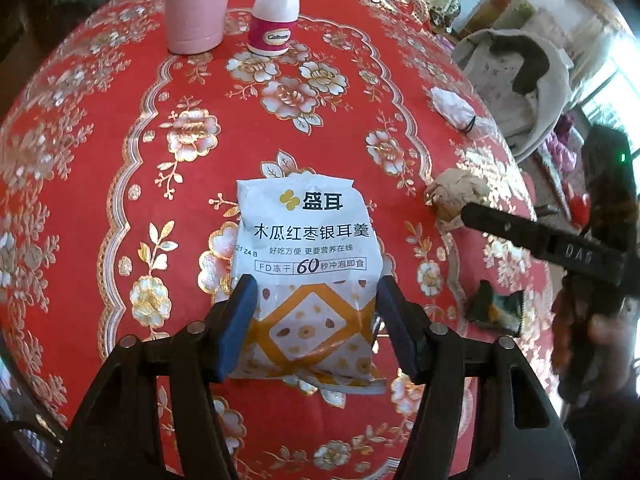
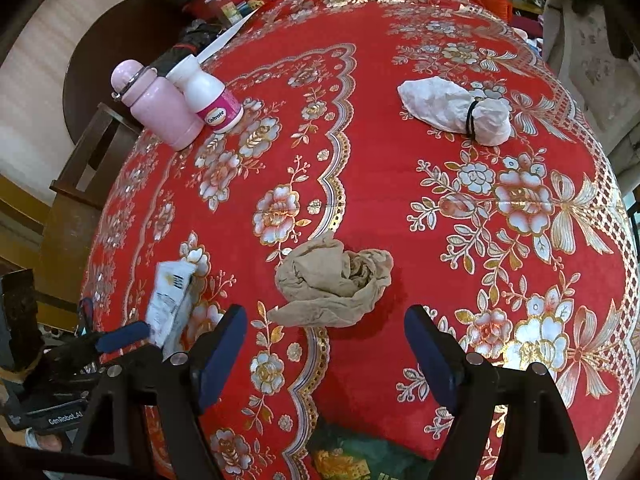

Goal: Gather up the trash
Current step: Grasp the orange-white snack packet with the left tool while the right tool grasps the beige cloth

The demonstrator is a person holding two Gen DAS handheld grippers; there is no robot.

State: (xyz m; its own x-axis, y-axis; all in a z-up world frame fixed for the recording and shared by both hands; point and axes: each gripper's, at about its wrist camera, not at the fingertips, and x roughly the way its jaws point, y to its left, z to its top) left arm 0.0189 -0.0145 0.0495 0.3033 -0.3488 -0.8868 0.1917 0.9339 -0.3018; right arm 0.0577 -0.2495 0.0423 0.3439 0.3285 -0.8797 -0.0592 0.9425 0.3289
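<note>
Trash on a red floral tablecloth point(image 1: 100, 184), shown from both wrist cameras. Left wrist view: a white food packet point(image 1: 308, 264) with printed Chinese text and an orange diamond pattern sits at centre frame between the blue pads of the left gripper point(image 1: 314, 316); the pads touch its two side edges, clamped on the packet. At upper left stand a pink flask point(image 1: 196, 4) and, just beside it, a white Caltrate bottle point(image 1: 276, 12). At right lie a white tied bag point(image 1: 456, 110), a crumpled beige wad point(image 1: 456, 196) below it, and a dark green-and-orange wrapper point(image 1: 496, 308) near the lower right. One black finger of the right gripper point(image 1: 532, 236) enters from the right edge, its tip just beside the beige wad. Right wrist view: the right gripper point(image 2: 326, 354) has its jaws standing well apart with nothing between them; the beige wad point(image 2: 332, 284) lies on the cloth just beyond the fingertips, at centre frame. The white tied bag point(image 2: 452, 110), cinched by a black band, lies at upper right. The pink flask point(image 2: 156, 108) and Caltrate bottle point(image 2: 208, 96) stand touching at upper left. The packet point(image 2: 172, 300) appears at lower left, held by the left gripper point(image 2: 120, 340). A green wrapper point(image 2: 352, 456) shows at the bottom edge.
</note>
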